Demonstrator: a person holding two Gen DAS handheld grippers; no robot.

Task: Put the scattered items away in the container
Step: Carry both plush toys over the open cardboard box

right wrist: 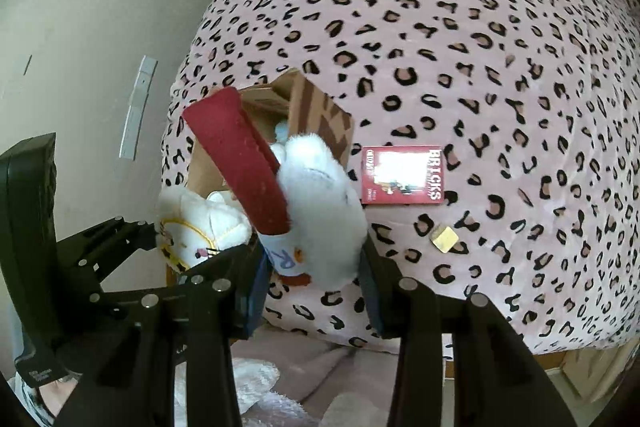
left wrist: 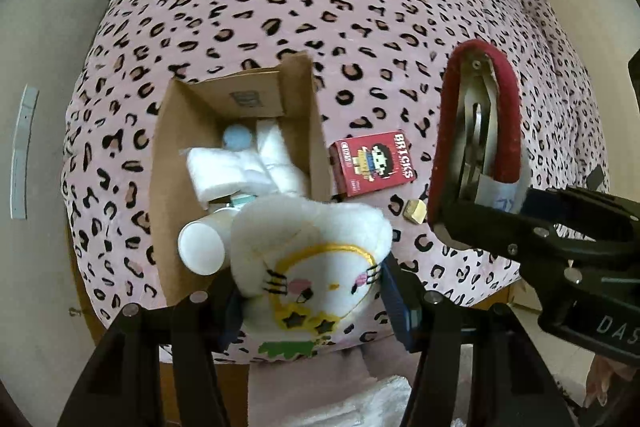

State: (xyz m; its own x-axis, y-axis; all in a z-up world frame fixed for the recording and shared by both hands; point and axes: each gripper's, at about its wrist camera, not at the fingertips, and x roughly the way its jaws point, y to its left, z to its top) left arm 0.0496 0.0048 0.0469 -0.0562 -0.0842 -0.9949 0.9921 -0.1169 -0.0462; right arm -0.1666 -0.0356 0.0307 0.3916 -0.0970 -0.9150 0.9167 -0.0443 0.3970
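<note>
Plush toy (left wrist: 316, 267) in left jaws, hair clip (left wrist: 478, 123) in right

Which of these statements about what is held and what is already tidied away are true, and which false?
1. The left gripper holds a white plush toy. True.
2. The red BRICKS box is inside the cardboard box. False: it lies on the leopard-print bedspread beside the cardboard box.
3. The right gripper holds a red hair clip. True.
4. The cardboard box is empty. False: white items already lie in it.
5. A small gold cube lies on the bedspread. True.
</note>
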